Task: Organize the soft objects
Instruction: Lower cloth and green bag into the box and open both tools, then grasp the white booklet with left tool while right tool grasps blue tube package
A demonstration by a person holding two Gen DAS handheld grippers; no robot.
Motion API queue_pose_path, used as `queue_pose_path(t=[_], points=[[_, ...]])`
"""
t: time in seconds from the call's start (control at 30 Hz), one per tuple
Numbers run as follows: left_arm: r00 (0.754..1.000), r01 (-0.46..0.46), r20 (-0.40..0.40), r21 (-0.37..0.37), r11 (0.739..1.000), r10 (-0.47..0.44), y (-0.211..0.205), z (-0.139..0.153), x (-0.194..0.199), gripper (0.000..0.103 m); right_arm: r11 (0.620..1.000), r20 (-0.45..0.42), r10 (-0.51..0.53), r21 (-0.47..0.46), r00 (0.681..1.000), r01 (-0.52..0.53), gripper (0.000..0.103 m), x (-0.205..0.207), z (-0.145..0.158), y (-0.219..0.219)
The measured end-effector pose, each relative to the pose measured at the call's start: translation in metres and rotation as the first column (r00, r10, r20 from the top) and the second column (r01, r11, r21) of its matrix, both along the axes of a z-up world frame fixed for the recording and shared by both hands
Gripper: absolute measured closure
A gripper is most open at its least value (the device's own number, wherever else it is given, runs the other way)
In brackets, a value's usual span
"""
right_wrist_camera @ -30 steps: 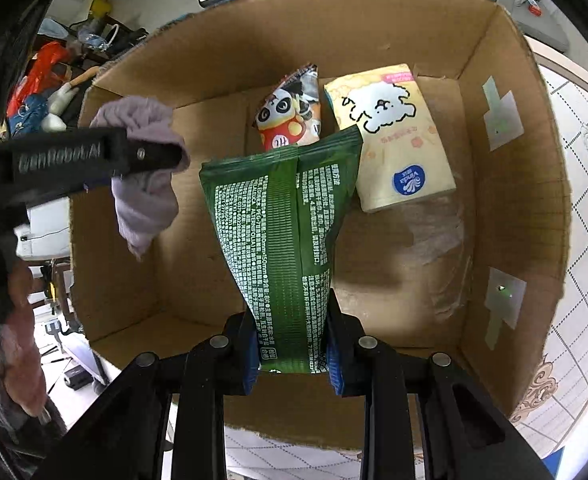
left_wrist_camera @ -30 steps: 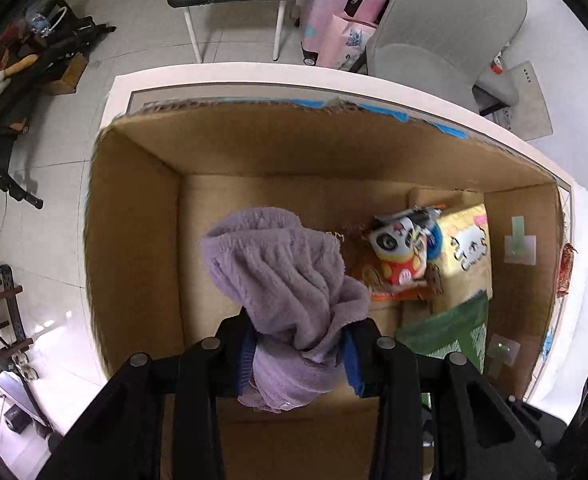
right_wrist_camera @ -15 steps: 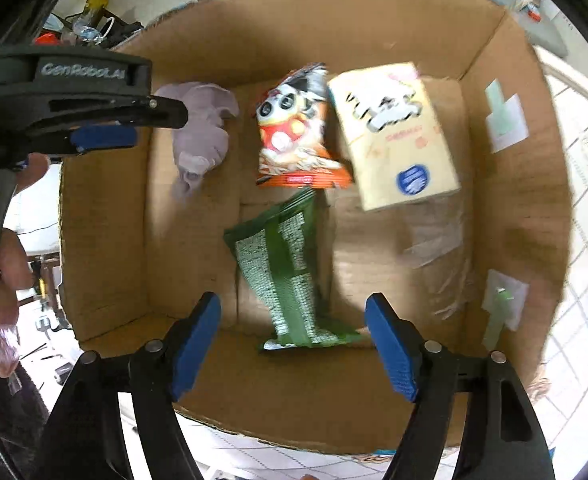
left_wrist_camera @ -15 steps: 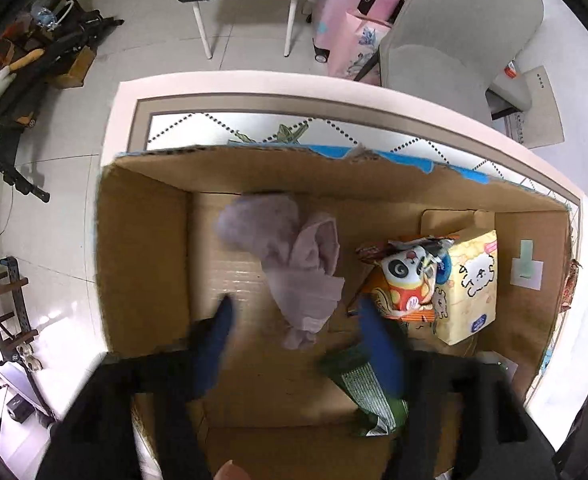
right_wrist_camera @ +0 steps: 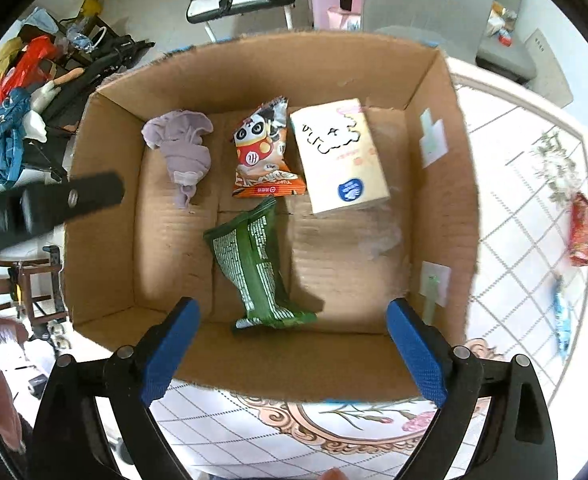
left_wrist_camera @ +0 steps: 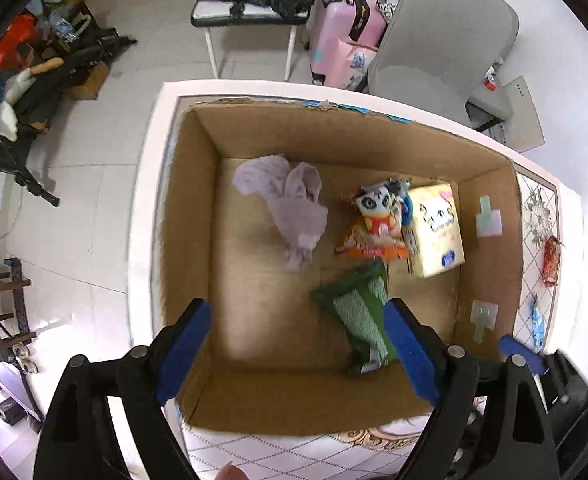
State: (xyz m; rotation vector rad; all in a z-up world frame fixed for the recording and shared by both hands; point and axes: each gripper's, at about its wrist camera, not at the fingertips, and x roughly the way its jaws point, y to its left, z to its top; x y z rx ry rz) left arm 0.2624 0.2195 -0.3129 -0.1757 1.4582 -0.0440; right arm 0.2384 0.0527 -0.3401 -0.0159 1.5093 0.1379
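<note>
Lying on the floor of the cardboard box (right_wrist_camera: 106,208), the purple cloth (right_wrist_camera: 182,152) sits at the far left, beside the panda snack bag (right_wrist_camera: 264,156) and yellow tissue pack (right_wrist_camera: 338,156), with the green packet (right_wrist_camera: 254,264) nearer. Both the left gripper (left_wrist_camera: 294,348) and right gripper (right_wrist_camera: 290,344) hover above the box with fingers spread wide and empty.

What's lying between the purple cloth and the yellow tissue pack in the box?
The panda snack bag lies between the purple cloth and the yellow tissue pack, shown most clearly in the right wrist view.
</note>
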Motion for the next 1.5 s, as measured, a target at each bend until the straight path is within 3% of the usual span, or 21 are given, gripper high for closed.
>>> queue_pose_path(t=[0.27,0.6,0.83,1.0,1.17,1.27,1.37,1.5], points=[[0.994,-0.030,0.102,0.036,0.999,0.026,-0.001,0.053,-0.062,0.015,1.000,0.114,0.005,-0.009,0.993,-0.004,0.006,-0.038,0.056,-0.013],[0.984,-0.033,0.174,0.048,0.998,0.024,-0.012,0.103,-0.119,0.015,0.999,0.194,0.004,0.033,0.981,-0.010,0.006,-0.089,0.119,-0.033],[0.979,-0.036,0.204,0.046,0.998,0.026,-0.024,0.123,-0.137,0.015,0.998,0.236,0.018,0.060,0.972,-0.033,0.006,-0.106,0.148,-0.044],[0.975,-0.027,0.223,0.059,0.998,0.013,-0.043,0.133,-0.136,0.015,0.995,0.241,0.000,0.096,0.970,-0.023,0.006,-0.107,0.153,-0.064],[0.975,0.038,0.217,0.087,0.996,-0.056,-0.091,0.131,-0.118,0.015,0.989,0.202,-0.102,0.126,0.974,0.078,0.006,-0.099,0.140,-0.132],[0.968,0.111,0.215,0.089,0.990,-0.128,-0.143,0.123,-0.096,0.015,0.979,0.162,-0.193,0.089,0.968,0.181,0.006,-0.091,0.120,-0.204],[0.950,0.223,0.192,0.134,0.966,-0.246,-0.205,0.105,-0.065,0.015,0.967,0.119,-0.255,0.042,0.960,0.251,0.006,-0.082,0.097,-0.270],[0.910,0.380,0.108,0.176,0.908,-0.401,-0.289,0.061,-0.016,0.015,0.952,0.036,-0.306,-0.010,0.951,0.307,0.006,-0.067,0.050,-0.358]])
